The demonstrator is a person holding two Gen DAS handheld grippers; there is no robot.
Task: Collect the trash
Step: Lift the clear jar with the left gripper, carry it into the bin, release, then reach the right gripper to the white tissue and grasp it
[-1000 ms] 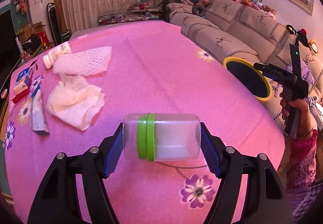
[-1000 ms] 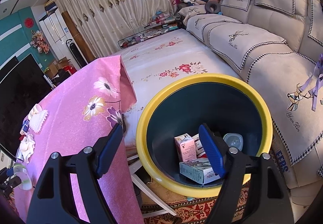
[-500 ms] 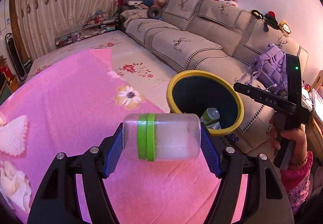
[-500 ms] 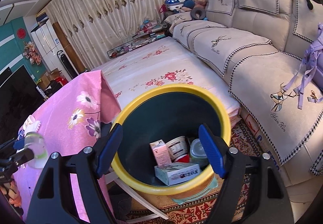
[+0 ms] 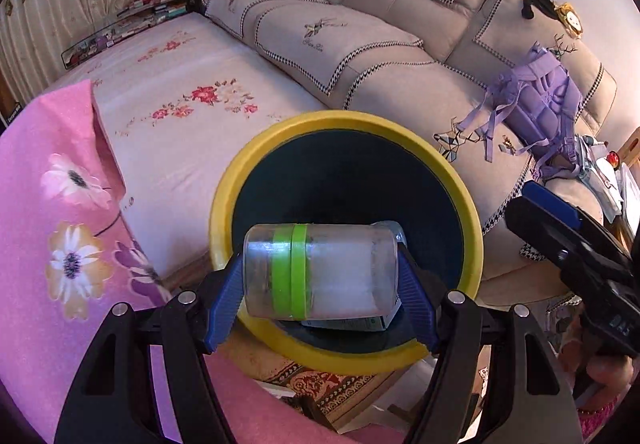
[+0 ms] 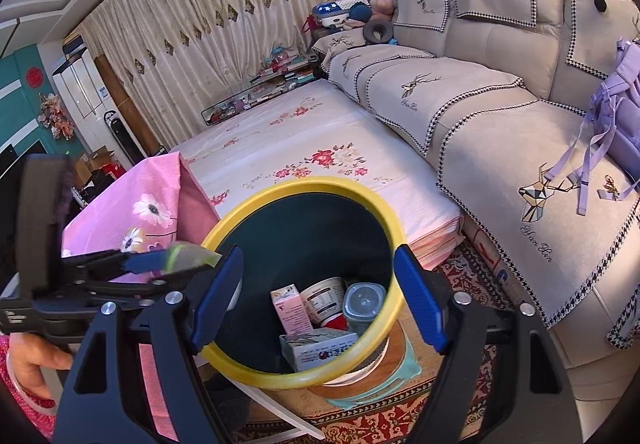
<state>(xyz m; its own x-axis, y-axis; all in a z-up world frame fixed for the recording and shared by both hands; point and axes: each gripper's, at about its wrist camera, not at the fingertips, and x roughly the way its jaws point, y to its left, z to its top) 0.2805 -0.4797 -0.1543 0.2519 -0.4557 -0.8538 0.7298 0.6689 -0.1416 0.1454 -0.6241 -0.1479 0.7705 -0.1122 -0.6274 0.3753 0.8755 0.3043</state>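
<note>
Left gripper [image 5: 320, 276] clamps the clear jar [image 5: 320, 271] over the yellow-rimmed bin [image 5: 460, 180] (right gripper [image 6: 316, 300] spread, empty); release only once centred above the opening, clear of the near rim

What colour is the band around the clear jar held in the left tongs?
Green band, clearest in the left wrist view.
</note>
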